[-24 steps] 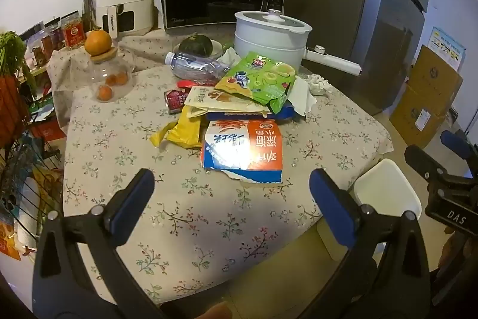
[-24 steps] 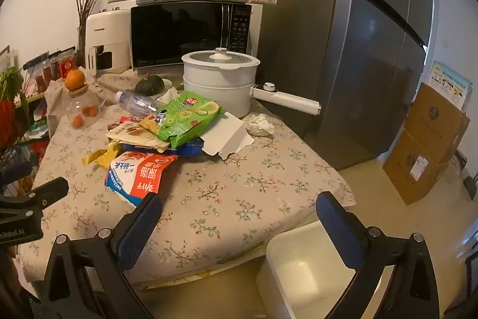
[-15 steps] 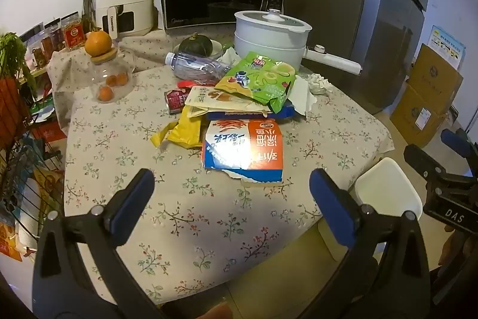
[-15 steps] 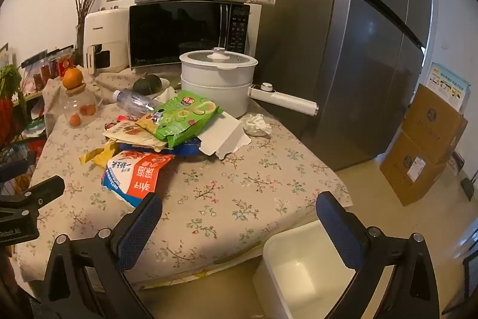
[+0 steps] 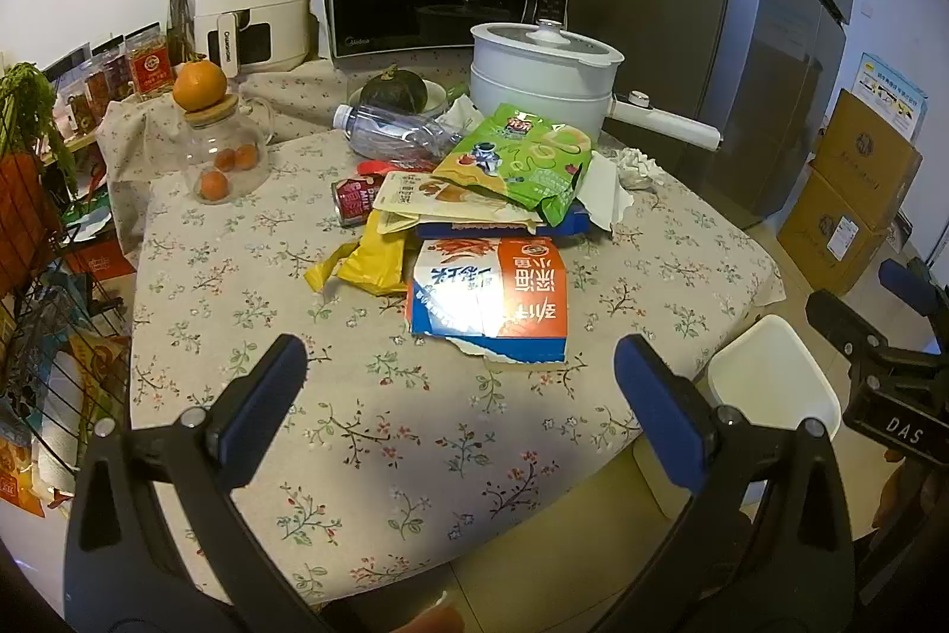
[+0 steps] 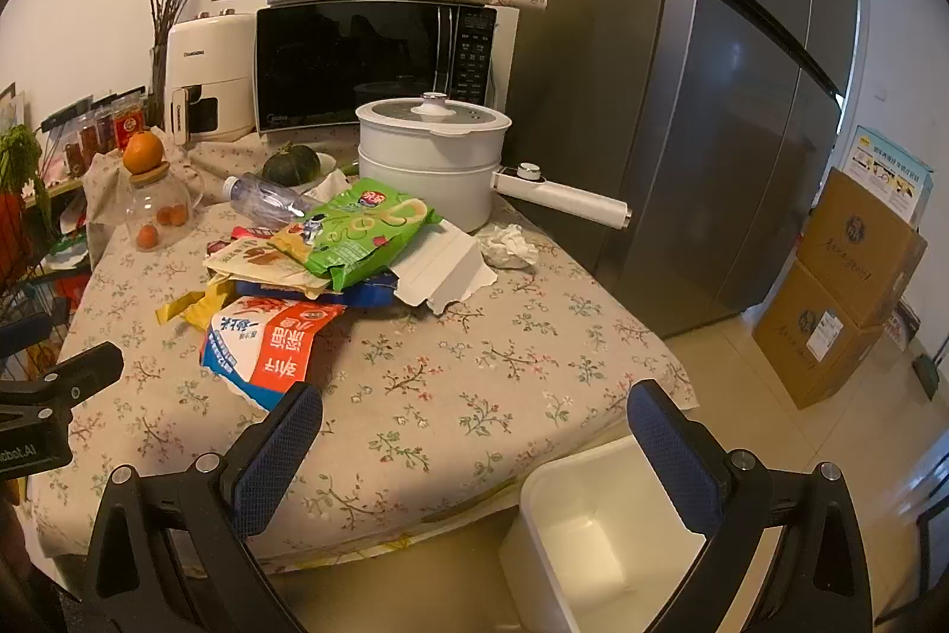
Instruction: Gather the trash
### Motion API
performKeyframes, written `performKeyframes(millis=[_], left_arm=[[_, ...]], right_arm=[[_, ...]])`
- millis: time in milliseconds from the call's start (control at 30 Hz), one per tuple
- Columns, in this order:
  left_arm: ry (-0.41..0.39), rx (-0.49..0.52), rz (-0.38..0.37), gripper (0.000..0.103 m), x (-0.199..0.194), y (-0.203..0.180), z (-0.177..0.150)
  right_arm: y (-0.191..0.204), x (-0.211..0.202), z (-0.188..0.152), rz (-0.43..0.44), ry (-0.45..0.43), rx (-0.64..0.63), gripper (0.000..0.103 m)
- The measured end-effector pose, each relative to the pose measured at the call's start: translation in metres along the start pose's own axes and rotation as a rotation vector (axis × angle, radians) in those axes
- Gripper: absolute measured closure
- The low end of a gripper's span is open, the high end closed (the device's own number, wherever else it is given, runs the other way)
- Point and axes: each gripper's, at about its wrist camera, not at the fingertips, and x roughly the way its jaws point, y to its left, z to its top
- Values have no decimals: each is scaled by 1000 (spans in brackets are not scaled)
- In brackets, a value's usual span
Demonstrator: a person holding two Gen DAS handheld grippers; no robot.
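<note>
Now, from the left wrist, the left gripper (image 5: 454,375) has its fingers wide apart and holds nothing. The trash pile (image 5: 474,218) lies far ahead on the flowery surface (image 5: 356,425). From the right wrist, the right gripper (image 6: 474,431) is wide apart and bare too; the white bin (image 6: 593,544) stands near, right of the surface.

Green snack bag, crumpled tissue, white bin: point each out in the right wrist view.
green snack bag (image 6: 362,232): right wrist view, middle of its printed face.
crumpled tissue (image 6: 509,246): right wrist view, centre of the wad.
white bin (image 6: 534,568): right wrist view, near wall.
</note>
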Motion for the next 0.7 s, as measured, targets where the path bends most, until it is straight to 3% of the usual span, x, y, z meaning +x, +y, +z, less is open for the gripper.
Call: performKeyframes(millis=[700], left_arm=[[2,1,8,0,2,0,1]], right_arm=[[-3,1,0,8,0,1,0]])
